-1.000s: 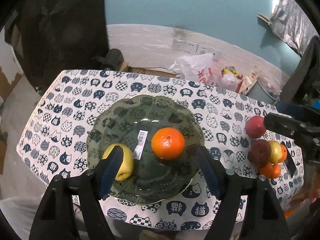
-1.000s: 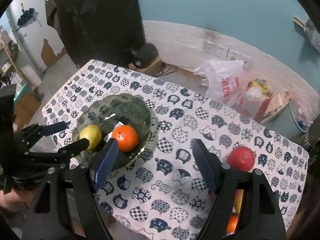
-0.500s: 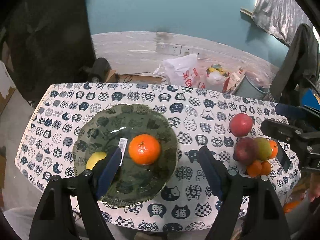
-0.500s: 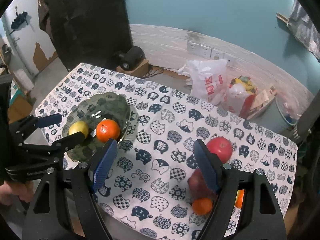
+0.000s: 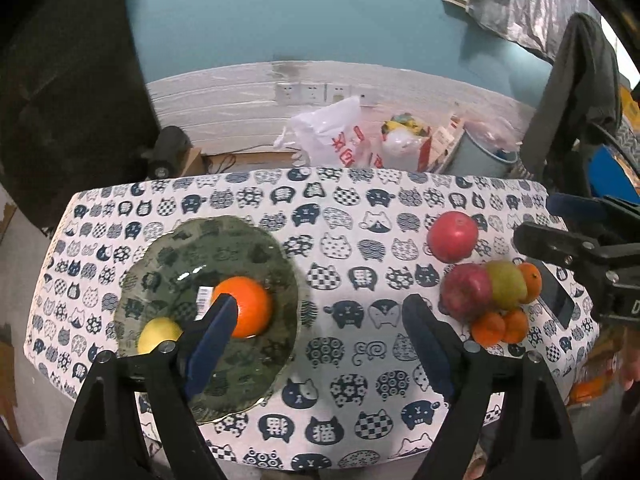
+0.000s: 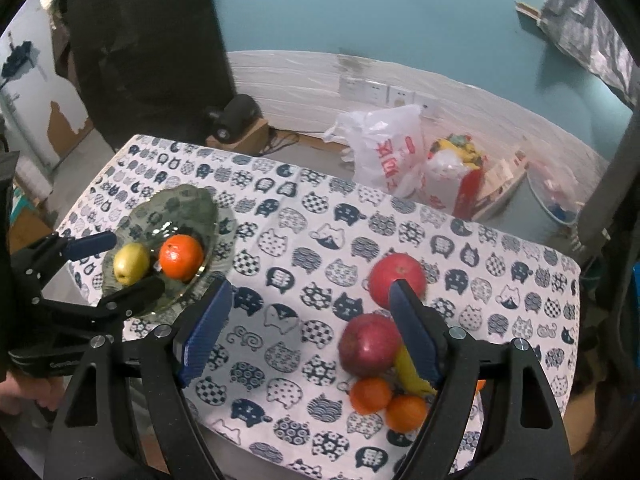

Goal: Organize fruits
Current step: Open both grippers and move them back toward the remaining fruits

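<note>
A green glass plate (image 5: 160, 256) (image 6: 188, 204) on the left of the table holds an orange (image 5: 250, 306) (image 6: 181, 256) and a yellow apple (image 5: 156, 334) (image 6: 131, 263). At the right lie a red apple (image 5: 453, 236) (image 6: 396, 270), a darker red apple (image 5: 466, 290) (image 6: 370, 344), a green-yellow fruit (image 5: 506, 284) and several small oranges (image 5: 500, 326) (image 6: 370, 394). My left gripper (image 5: 316, 328) is open and empty above the table's front, right of the plate. My right gripper (image 6: 308, 328) is open and empty above the fruit pile.
The table wears a cat-print cloth (image 5: 320, 208) (image 6: 280, 240). A dark phone (image 5: 556, 300) lies by the fruit pile. Behind the table stand a white plastic bag (image 5: 336, 136) (image 6: 388, 148), other bags, a grey bin (image 5: 480, 156) and a small speaker (image 6: 236, 114).
Both grippers have pulled up and shifted right, away from the plate. The right gripper now hangs over the fruit pile. Both stayed open; the fruit has not moved.
</note>
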Available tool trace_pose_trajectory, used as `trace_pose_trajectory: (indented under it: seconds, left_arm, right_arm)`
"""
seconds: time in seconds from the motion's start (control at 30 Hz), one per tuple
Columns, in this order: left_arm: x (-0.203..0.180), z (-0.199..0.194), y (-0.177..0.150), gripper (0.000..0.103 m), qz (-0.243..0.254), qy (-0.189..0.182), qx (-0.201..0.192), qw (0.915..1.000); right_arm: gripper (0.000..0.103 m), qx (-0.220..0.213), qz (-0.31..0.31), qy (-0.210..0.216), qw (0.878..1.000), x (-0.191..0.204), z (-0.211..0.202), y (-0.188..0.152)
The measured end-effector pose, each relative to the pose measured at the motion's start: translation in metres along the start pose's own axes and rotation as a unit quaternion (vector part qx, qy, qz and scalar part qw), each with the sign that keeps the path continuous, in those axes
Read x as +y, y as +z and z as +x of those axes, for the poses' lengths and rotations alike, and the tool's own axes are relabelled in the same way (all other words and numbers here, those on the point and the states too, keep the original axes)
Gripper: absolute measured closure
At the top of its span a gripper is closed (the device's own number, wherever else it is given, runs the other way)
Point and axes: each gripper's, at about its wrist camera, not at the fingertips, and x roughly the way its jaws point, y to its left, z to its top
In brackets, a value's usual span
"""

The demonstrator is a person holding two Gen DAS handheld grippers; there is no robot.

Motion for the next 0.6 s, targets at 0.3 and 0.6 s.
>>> trace_pose_trajectory:
  seconds: [0.3, 0.6]
  left_arm:
    - [-0.035, 0.016, 0.004, 0.017, 0.026, -0.03, 0.028, 0.9988]
    - [-0.066, 0.031, 0.008, 0.017, 0.05, -0.046, 0.045, 0.9967]
  right_arm:
    - [0.022, 0.011, 0.031, -0.025, 0.999, -0.038, -0.003, -0.012]
    - [0.022, 0.018, 0.063, -0.043, 0.997, -0.075, -0.006, -0.029]
